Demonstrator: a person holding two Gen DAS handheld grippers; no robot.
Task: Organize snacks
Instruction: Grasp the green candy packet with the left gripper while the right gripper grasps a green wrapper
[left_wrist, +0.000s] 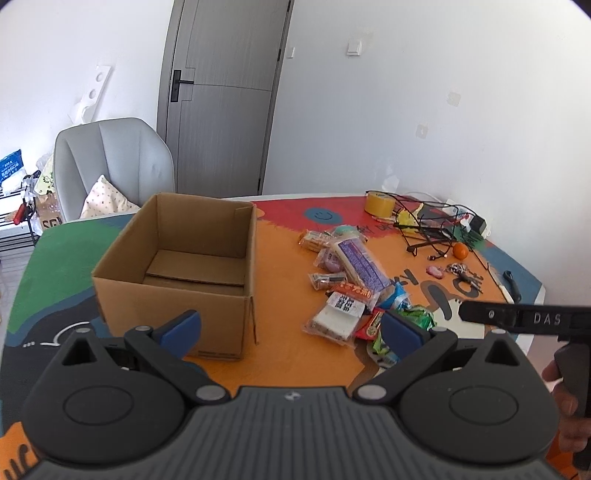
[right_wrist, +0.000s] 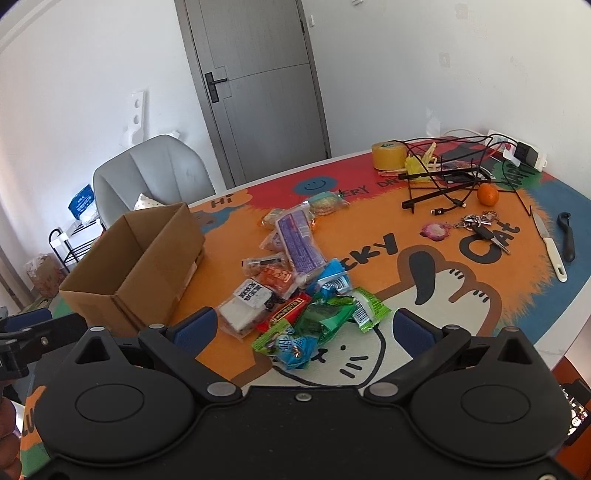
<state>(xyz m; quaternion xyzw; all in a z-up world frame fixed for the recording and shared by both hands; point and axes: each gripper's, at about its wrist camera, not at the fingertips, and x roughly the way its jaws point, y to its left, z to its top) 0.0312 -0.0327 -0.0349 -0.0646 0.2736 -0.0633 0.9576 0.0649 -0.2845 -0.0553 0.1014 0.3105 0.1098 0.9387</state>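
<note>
An open cardboard box (left_wrist: 177, 254) (right_wrist: 136, 266) stands on the left of the table, with only its bottom flaps showing inside. To its right lies a heap of wrapped snacks (left_wrist: 351, 291) (right_wrist: 295, 291): a long purple pack (right_wrist: 301, 245), a white bar (right_wrist: 245, 304), a red bar (right_wrist: 286, 312), and green and blue packets (right_wrist: 325, 317). My left gripper (left_wrist: 291, 330) is open, hovering near the box's front right corner. My right gripper (right_wrist: 303, 328) is open just above the near end of the heap, nothing between its fingers.
The patterned table mat (right_wrist: 424, 258) also carries a roll of yellow tape (right_wrist: 388, 155), tangled black cables (right_wrist: 447, 177), an orange (right_wrist: 487, 195), keys (right_wrist: 480, 225), a knife (right_wrist: 550, 247) and a peeler (right_wrist: 567, 236). A grey chair (left_wrist: 110, 166) stands behind the box.
</note>
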